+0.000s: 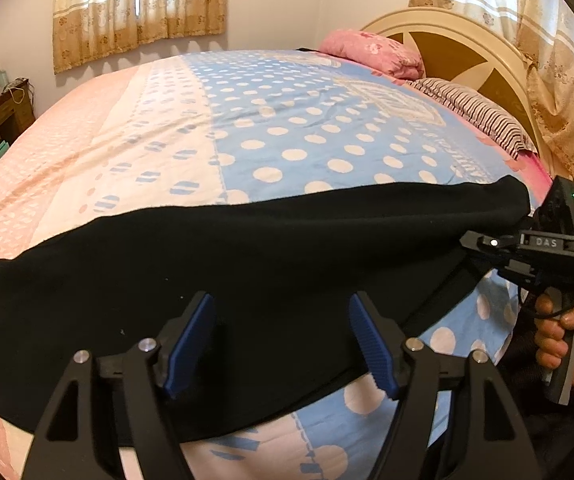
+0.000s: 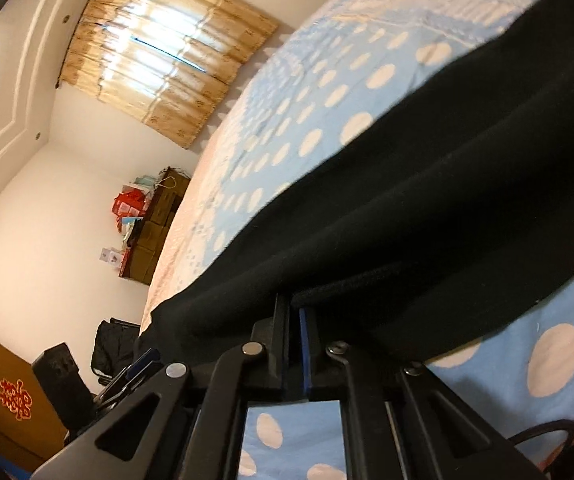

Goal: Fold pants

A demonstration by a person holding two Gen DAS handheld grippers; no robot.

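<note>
Tongs of the left gripper [image 1: 283,344], left wrist view: blue pads [image 1: 189,350] stand spread and released above the black pants [image 1: 247,248], gripping nothing. The pants lie stretched in one long band across the near part of the bed [image 1: 287,128], on its polka-dot cover, well short of the pink pillow [image 1: 371,50] at the headboard. At the band's right end the right gripper [image 1: 483,242], held by a hand [image 1: 567,336], meets the cloth. Right wrist view: tongs of the right gripper [image 2: 297,316] are clenched, pads together on a thick edge of the pants [image 2: 427,200], probably the waistband. Judged progress: the garment appears laid out long and narrow, perhaps already leg on leg; the crosswise folds remain, and the left tongs have yet to take their end.
</note>
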